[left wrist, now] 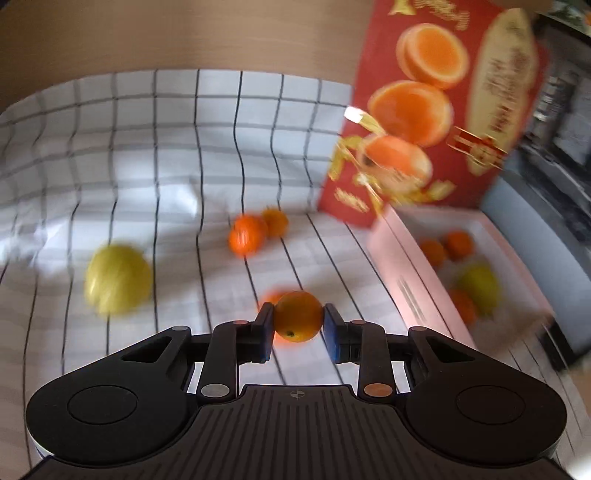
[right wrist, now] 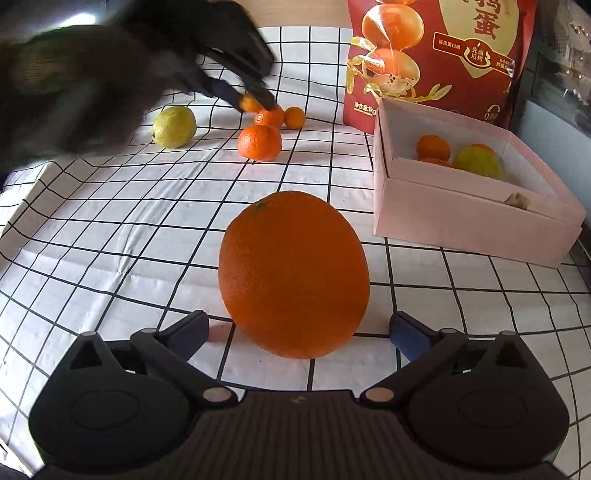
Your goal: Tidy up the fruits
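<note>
Jaws of left gripper (left wrist: 298,325) clamped on small orange (left wrist: 298,315); right gripper (right wrist: 298,332) agape around big orange (right wrist: 293,275), right-view only.

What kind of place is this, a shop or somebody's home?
Probably a home table: a white black-grid tablecloth with loose fruit, a pink cardboard box holding fruit, and a red printed food bag standing behind.

Beige wall (left wrist: 184,33) behind a grid-patterned tablecloth (right wrist: 110,240)
</note>
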Action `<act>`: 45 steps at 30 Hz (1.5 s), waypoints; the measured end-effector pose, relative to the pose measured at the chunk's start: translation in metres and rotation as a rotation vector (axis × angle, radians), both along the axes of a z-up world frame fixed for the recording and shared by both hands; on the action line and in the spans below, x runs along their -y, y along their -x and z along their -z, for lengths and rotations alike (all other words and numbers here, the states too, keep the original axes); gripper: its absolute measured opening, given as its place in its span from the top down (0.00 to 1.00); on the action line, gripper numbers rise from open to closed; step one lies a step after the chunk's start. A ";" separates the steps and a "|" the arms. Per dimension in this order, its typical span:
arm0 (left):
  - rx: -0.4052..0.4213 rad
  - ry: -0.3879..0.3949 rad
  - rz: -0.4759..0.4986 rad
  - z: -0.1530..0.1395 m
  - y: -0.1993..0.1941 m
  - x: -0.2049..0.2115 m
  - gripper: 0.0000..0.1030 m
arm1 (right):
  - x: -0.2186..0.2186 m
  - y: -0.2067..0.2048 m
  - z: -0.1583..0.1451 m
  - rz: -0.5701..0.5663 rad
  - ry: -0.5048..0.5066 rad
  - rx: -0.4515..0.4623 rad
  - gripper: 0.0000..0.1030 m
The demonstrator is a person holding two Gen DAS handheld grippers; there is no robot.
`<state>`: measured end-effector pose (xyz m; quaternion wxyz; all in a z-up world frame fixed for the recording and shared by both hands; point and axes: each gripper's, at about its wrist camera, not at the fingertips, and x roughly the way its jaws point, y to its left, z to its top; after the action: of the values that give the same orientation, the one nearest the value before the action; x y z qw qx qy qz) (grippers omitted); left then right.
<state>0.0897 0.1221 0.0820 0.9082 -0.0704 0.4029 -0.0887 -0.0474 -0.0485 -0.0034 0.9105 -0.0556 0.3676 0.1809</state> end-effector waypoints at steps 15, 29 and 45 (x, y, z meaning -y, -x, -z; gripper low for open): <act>-0.092 -0.032 -0.145 0.053 0.148 0.014 0.68 | 0.009 -0.007 -0.005 -0.121 -0.016 -0.050 0.02; -0.113 0.015 -0.172 0.054 0.142 0.011 0.68 | 0.018 0.009 -0.026 -0.127 -0.023 0.044 0.04; -0.099 -0.023 -0.140 0.055 0.143 0.015 0.68 | 0.018 0.000 -0.041 -0.069 -0.042 0.082 0.04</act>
<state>-0.0534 0.1075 0.0274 0.8919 -0.0922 0.4423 -0.0170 -0.0469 -0.0668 0.0380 0.9190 -0.0568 0.3240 0.2175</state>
